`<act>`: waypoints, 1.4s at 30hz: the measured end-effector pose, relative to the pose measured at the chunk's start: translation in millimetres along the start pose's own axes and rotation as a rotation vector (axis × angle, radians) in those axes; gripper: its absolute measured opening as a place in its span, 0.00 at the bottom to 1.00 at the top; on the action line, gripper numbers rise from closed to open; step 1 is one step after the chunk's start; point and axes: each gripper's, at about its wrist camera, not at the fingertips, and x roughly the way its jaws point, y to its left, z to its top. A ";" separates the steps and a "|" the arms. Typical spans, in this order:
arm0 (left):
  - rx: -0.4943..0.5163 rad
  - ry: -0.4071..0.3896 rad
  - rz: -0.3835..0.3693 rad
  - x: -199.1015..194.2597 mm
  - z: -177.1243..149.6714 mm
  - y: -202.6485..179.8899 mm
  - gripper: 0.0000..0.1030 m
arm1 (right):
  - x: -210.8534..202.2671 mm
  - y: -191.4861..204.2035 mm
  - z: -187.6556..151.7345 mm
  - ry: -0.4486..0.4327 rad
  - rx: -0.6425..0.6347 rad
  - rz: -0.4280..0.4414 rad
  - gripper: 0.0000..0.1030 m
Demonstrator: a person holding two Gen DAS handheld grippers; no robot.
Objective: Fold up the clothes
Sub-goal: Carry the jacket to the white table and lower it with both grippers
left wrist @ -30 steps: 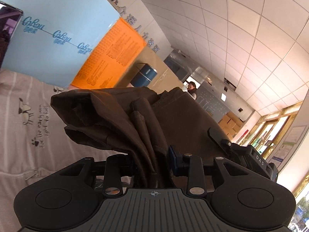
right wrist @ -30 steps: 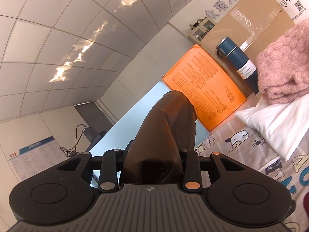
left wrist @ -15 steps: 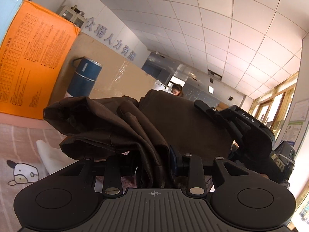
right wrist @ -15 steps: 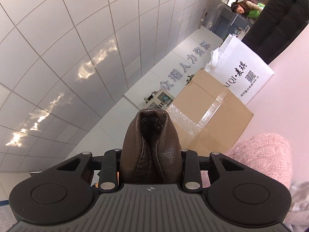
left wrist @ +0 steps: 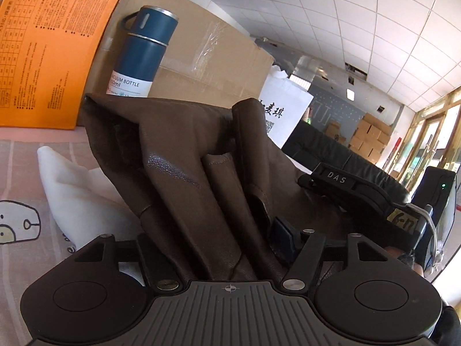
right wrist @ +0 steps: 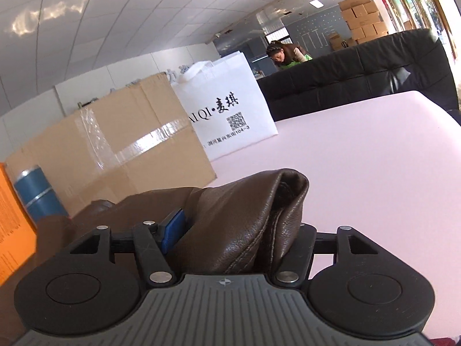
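Pink desk (right wrist: 360, 155) lies ahead; both left tongs (left wrist: 230, 248) and right tongs (right wrist: 227, 245) pinch the brown leather garment (left wrist: 184, 155), stretched sideways between them.

Pink surface (right wrist: 360, 158) with cardboard box (right wrist: 115, 150), white bag (right wrist: 227, 115), blue bottle (left wrist: 144, 54), white cloth (left wrist: 75, 190).

The right tongs (right wrist: 227, 239) are clamped on a bunched fold of brown leather garment (right wrist: 247, 216), whose rolled edge juts over the pink surface (right wrist: 360, 158). Behind stand a taped cardboard box (right wrist: 115, 150), a white printed bag (right wrist: 227, 115) and, at the left edge, what looks like a blue bottle (right wrist: 36, 193).
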 end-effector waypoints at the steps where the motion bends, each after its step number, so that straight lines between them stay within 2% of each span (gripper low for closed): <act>1: -0.005 0.001 0.000 -3.4 1.7 1.8 0.77 | 5.0 0.1 -3.1 0.007 -0.009 -0.029 0.64; 5: 0.030 -0.015 0.034 -26.1 2.1 4.7 0.86 | 8.7 -3.1 -4.9 -0.012 0.023 -0.046 0.76; 8: 0.058 -0.044 0.052 -49.5 -0.9 5.7 0.88 | -8.7 -8.5 -2.7 -0.060 0.055 -0.024 0.83; 13: 0.110 -0.103 0.058 -97.0 -0.4 2.0 0.93 | -62.4 -3.6 -5.4 -0.270 0.046 0.134 0.83; 15: 0.134 -0.136 0.065 -118.8 -0.5 0.6 0.96 | -84.6 -0.1 -9.6 -0.361 0.033 0.190 0.87; 18: 0.178 -0.169 0.087 -146.6 -0.4 -1.9 0.97 | -111.5 7.5 -17.8 -0.486 -0.005 0.177 0.93; 21: 0.251 -0.202 0.133 -172.3 -2.7 -5.4 0.99 | -133.7 15.8 -22.3 -0.544 -0.026 0.140 0.94; 24: 0.303 -0.228 0.183 -190.6 -3.9 -5.6 0.99 | -162.4 23.7 -25.0 -0.576 -0.060 0.179 0.98; 27: 0.298 -0.231 0.203 -206.8 -4.5 -2.9 1.00 | -191.7 36.8 -24.3 -0.566 -0.117 0.207 0.99; 32: 0.322 -0.246 0.213 -238.1 -4.1 -0.5 1.00 | -247.1 53.6 -15.0 -0.493 -0.151 0.273 1.00; 40: 0.362 -0.272 0.193 -272.6 4.1 0.3 1.00 | -336.8 84.4 6.6 -0.234 -0.270 0.432 1.00; 42: 0.385 -0.269 0.172 -276.5 7.0 -2.3 1.00 | -359.9 94.8 8.5 -0.187 -0.295 0.445 1.00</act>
